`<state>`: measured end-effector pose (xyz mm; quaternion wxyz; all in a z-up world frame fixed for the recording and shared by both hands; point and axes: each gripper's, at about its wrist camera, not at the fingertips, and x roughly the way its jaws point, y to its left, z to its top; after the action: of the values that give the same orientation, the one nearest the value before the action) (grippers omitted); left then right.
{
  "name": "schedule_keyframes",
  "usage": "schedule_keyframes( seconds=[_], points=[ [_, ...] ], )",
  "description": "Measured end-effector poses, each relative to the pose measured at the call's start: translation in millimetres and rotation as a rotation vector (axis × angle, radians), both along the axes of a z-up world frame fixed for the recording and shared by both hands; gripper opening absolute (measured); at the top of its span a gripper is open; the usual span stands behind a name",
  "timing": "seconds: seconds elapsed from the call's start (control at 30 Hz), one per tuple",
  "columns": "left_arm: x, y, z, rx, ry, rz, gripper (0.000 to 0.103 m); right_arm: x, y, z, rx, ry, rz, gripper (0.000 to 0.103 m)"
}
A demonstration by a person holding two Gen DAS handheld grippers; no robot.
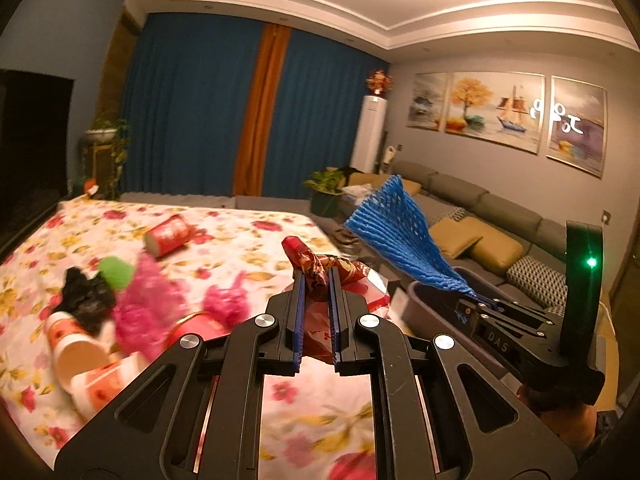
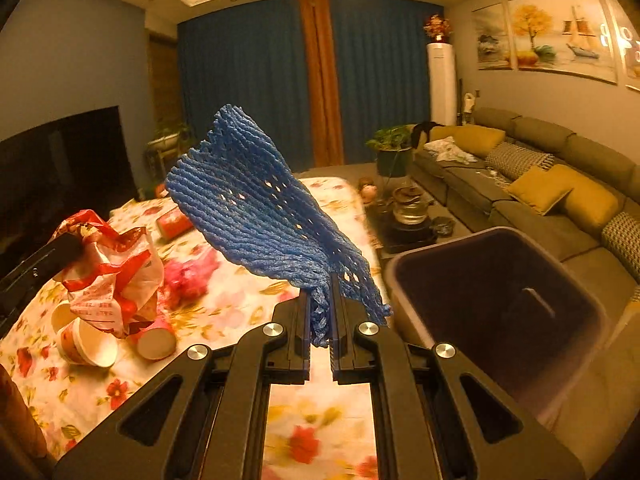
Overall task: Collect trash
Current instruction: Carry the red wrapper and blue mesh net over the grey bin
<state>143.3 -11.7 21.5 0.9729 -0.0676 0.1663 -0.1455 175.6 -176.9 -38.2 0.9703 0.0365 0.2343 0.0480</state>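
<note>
Now R gripper (image 2: pixel 320 320), pinched shut on blue net (image 2: pixel 256 208), sits nearest bin (image 2: pixel 496 240), just to its right; L gripper (image 1: pixel 317 304) clamps wrapper (image 1: pixel 320 272), farther off.

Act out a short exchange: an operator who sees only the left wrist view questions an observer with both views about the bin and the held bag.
Operator: I see only a strip of the bin behind the right gripper and its blue net. Is anything in it?
Observer: The right wrist view looks straight into it, and no trash shows inside.
Operator: How does the bag hang from the left gripper?
Observer: It hangs crumpled below the fingers, its lower end close to two paper cups lying on their sides.
</note>
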Motion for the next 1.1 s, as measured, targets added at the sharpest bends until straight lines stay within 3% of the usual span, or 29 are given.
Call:
schedule_keyframes(
  seconds=[0.3, 0.63, 1.1],
  points=[
    [17, -70, 13, 0.003, -0.035, -0.136, 0.010, -13, -60, 7, 0.008, -0.035, -0.130, 0.008],
    [37, -150, 6, 0.011, -0.035, -0.277, 0.010, -28, -126, 9, 0.023, -0.068, -0.300, 0.008],
    [69, -206, -14, 0.003, -0.011, -0.363, 0.010, -27, -153, 3, 0.048, -0.071, -0.351, 0.008]
  ],
)
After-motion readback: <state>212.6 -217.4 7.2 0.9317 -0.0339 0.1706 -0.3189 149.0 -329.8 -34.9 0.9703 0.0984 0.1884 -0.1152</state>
